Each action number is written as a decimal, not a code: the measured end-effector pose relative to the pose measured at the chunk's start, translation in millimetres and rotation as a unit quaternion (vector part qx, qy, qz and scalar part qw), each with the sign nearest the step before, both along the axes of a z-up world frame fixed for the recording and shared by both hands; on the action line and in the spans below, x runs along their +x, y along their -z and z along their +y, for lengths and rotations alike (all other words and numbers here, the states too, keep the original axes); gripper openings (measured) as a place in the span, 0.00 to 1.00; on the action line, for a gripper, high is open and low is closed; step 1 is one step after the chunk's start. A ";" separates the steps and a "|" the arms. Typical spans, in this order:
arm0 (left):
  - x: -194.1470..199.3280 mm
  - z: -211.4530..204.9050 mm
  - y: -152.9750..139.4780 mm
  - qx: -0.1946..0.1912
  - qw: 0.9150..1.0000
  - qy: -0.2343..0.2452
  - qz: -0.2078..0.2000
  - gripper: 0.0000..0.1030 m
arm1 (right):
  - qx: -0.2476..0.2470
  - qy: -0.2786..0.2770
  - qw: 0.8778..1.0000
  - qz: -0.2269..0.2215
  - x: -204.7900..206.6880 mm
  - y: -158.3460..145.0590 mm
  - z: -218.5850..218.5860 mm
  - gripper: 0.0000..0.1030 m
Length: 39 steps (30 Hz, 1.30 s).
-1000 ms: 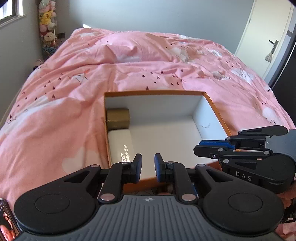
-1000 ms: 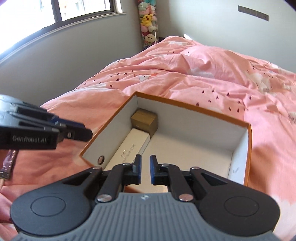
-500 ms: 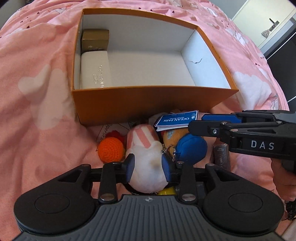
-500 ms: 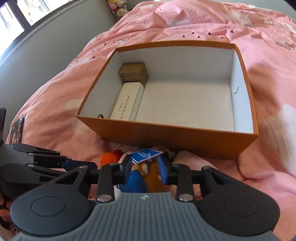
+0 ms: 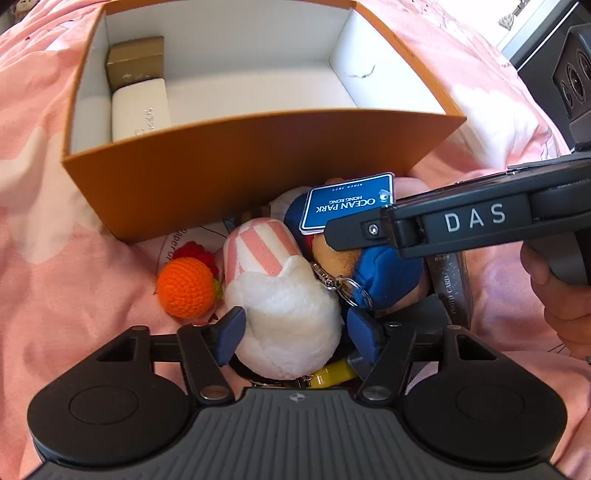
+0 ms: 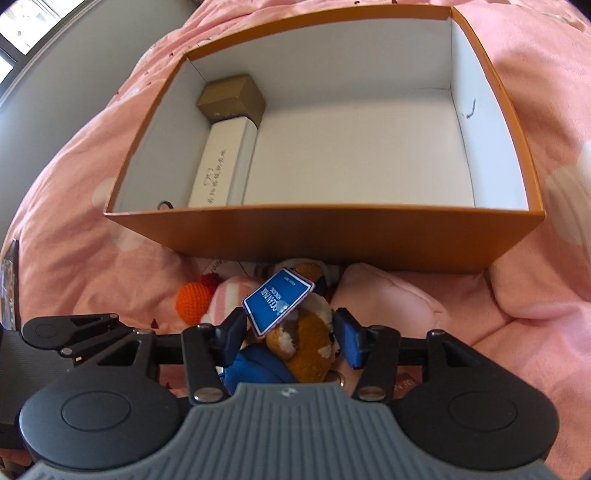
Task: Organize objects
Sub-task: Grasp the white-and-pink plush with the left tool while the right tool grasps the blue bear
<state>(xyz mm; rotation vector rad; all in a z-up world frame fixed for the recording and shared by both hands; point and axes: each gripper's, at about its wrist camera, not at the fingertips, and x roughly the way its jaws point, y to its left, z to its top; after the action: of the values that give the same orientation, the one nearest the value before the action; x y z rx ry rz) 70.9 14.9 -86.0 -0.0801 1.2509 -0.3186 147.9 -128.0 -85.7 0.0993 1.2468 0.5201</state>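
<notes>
- bright daylight throughout, colours vivid and mostly sharp.
- the box (image 5: 258,162) has a sunlit white interior, near glare on its floor; its front wall casts shade on the toys below.
- strong fisheye bending curves the box edges and the bedspread (image 6: 535,295).
- a window (image 6: 22,40) at the right view's top-left corner is blown out.

I'm working in a home bedroom: a bed (image 6: 92,266) under a pink patterned duvet (image 5: 44,295) fills both views, a window (image 6: 26,33) sits in a grey wall, and soft toys (image 5: 284,314) lie heaped beside an orange storage box (image 6: 332,236).
</notes>
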 end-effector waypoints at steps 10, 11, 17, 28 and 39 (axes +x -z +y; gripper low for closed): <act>-3.0 -7.0 11.2 0.019 1.000 0.006 0.002 0.81 | 0.027 0.019 0.999 0.042 0.7 9.0 -14.5 0.55; -3.4 -7.4 12.1 0.021 1.000 0.006 0.003 0.82 | 0.026 0.019 0.999 0.041 0.2 7.7 -13.6 0.55; -8.5 -18.1 14.9 0.049 0.999 0.018 -0.002 0.85 | 0.019 0.014 0.999 0.036 -0.4 4.6 -6.9 0.56; -28.4 -35.7 15.3 0.097 0.994 0.048 -0.020 0.89 | 0.015 0.016 0.999 0.030 -2.7 4.1 -6.4 0.52; -53.4 -5.3 1.4 0.041 0.999 0.008 -0.006 0.72 | 0.025 0.005 1.000 0.012 -6.7 -8.7 -11.6 0.45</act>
<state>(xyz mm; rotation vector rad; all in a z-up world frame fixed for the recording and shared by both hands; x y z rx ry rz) 17.5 9.5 -87.4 0.0009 1.2522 -0.2812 141.1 -139.6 -77.1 0.1542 1.2560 0.5430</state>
